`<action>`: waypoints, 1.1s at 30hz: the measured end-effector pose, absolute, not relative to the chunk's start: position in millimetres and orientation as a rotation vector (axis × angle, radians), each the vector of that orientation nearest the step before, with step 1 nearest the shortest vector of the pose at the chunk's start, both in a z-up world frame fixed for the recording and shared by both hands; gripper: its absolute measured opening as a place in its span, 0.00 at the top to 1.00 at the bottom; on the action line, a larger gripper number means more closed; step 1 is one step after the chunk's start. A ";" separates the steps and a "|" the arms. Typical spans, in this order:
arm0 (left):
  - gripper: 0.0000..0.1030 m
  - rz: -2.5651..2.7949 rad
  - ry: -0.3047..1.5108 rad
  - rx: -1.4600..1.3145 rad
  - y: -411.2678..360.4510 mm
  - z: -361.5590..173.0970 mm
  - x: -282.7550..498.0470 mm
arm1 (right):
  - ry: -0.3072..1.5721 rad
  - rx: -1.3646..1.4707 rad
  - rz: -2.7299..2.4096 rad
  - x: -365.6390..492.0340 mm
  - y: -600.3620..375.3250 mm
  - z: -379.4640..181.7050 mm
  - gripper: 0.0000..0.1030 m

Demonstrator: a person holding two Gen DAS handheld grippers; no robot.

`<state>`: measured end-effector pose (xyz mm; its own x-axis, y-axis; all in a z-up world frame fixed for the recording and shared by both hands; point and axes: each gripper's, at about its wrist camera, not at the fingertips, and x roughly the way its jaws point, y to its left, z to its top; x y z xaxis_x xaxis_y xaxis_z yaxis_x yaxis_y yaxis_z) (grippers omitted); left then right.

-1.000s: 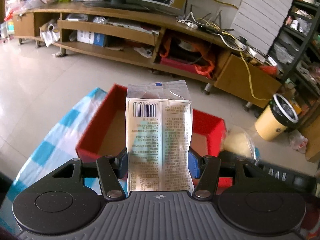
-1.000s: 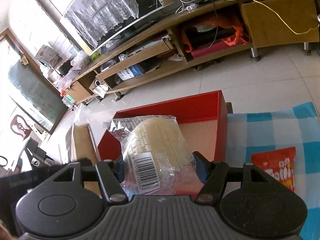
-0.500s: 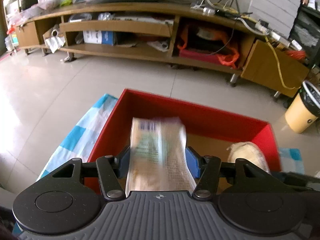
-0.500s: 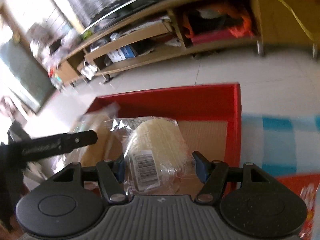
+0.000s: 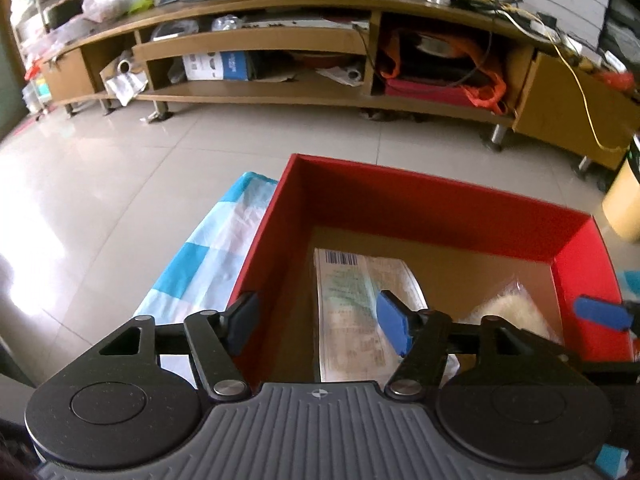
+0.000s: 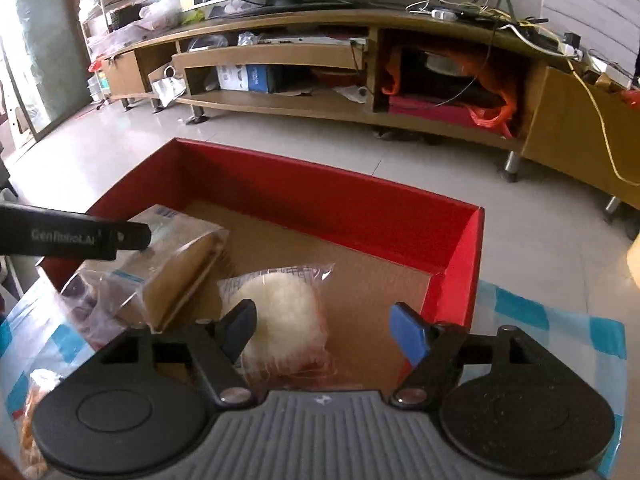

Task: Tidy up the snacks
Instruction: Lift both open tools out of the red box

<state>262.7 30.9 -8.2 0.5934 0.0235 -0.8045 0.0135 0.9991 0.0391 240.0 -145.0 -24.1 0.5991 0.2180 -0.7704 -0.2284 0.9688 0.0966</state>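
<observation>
1. Over the red box (image 5: 436, 208), we hold the left gripper (image 5: 320, 320) with its jaws spread; they have just been opening, and neither pad presses on anything
2. Below it, the flat printed snack packet (image 5: 352, 308) lies released on the box's cardboard floor, barcode end toward the far wall
3. On the right, our right gripper (image 6: 324, 328) hangs over the same red box (image 6: 360, 208), jaws likewise just widened and apart
4. Between them the pale round snack in clear wrap (image 6: 280, 312) rests on the box floor; it sits close to the left pad, and we cannot tell whether that pad touches it
5. Under the box, a blue-and-white checked cloth (image 5: 200, 264) covers the counter
6. Behind, a long wooden TV cabinet (image 6: 320, 60) stands on the tiled floor (image 5: 100, 200)
</observation>
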 end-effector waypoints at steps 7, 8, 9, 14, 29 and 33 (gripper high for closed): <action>0.20 -0.011 1.013 0.004 37.8 -10.5 250.5 | 0.932 -0.046 0.290 231.6 -140.5 -24.1 0.28; 0.21 -0.009 1.025 0.012 37.3 -11.6 247.0 | 0.940 -0.059 0.295 230.2 -138.8 -24.7 0.28; 0.23 -0.006 1.025 0.040 35.1 -12.2 242.7 | 0.949 -0.078 0.300 227.7 -136.7 -24.8 0.28; 0.24 -0.009 1.046 0.148 22.3 -15.5 220.4 | 0.984 -0.070 0.294 220.4 -138.4 -23.0 0.28; 0.20 -0.055 1.109 0.023 34.9 -6.9 175.1 | 1.086 -0.019 0.290 183.6 -146.5 -15.9 0.22; 0.19 -0.062 1.105 0.017 34.4 -7.0 161.8 | 1.095 -0.016 0.291 170.8 -147.5 -15.0 0.22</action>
